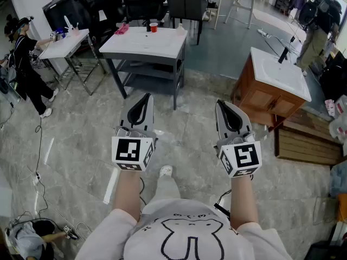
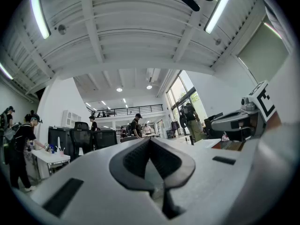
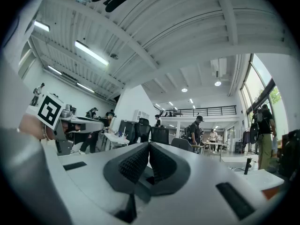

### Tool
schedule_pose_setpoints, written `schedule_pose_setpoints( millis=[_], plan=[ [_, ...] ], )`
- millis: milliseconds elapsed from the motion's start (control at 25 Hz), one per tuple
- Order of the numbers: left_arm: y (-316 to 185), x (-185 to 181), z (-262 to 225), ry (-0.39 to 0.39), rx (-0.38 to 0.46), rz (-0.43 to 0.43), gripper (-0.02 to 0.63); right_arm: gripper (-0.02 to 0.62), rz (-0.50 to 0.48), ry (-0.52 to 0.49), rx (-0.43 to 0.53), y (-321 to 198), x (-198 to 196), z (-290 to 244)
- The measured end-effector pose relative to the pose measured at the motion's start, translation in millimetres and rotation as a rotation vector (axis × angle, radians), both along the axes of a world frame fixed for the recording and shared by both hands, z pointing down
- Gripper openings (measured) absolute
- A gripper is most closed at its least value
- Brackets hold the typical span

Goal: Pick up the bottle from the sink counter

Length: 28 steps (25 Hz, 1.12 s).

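The white sink counter (image 1: 142, 47) on dark legs stands a few steps ahead in the head view. On it are a red cup (image 1: 154, 27), a pink cloth (image 1: 122, 29) and a small pale bottle-like item (image 1: 180, 26) at its far right corner, too small to make out. My left gripper (image 1: 142, 99) and right gripper (image 1: 225, 106) hang side by side over the floor, well short of the counter. Both are shut with nothing between the jaws, as the left gripper view (image 2: 150, 142) and right gripper view (image 3: 149, 146) also show.
A wooden sink cabinet (image 1: 260, 99) with a black faucet (image 1: 283, 54) stands at the right, with wooden boards (image 1: 309, 142) beside it. A person (image 1: 27, 72) works at a small white table (image 1: 62, 45) on the left. Cables (image 1: 38, 177) trail on the marble floor.
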<state>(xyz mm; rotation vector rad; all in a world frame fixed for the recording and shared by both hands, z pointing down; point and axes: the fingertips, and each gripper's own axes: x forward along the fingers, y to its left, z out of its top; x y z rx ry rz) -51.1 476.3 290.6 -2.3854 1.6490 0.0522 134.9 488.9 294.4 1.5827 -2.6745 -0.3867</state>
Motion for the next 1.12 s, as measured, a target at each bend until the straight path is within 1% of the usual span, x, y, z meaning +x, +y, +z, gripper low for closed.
schedule_pose_setpoints(
  millis=[280, 400, 480, 560, 800, 920, 1120],
  plan=[
    [-68, -15, 4, 0.019, -0.001, -0.004, 0.009, 0.031, 0.01, 0.0, -0.009, -68, -10, 4],
    [-103, -25, 1, 0.024, 0.002, -0.001, 0.009, 0.029, 0.004, -0.034, -0.014, -103, -19, 0],
    [-128, -35, -2, 0.029, 0.004, 0.001, 0.008, 0.03, -0.004, -0.046, -0.015, -127, -29, -4],
    [-153, -47, -3, 0.032, 0.003, 0.005, 0.009, 0.029, -0.003, -0.037, -0.015, -152, -43, -5],
    [-228, -84, -14, 0.025, 0.008, 0.04, 0.009, 0.031, 0.013, -0.037, -0.008, -222, -85, -14],
    [-255, -95, -17, 0.025, 0.01, 0.06, 0.009, 0.031, 0.03, -0.025, -0.006, -243, -98, -15],
    [-284, -107, -6, 0.05, -0.007, 0.072, 0.008, 0.031, 0.069, -0.028, -0.039, -267, -100, -2]
  ],
)
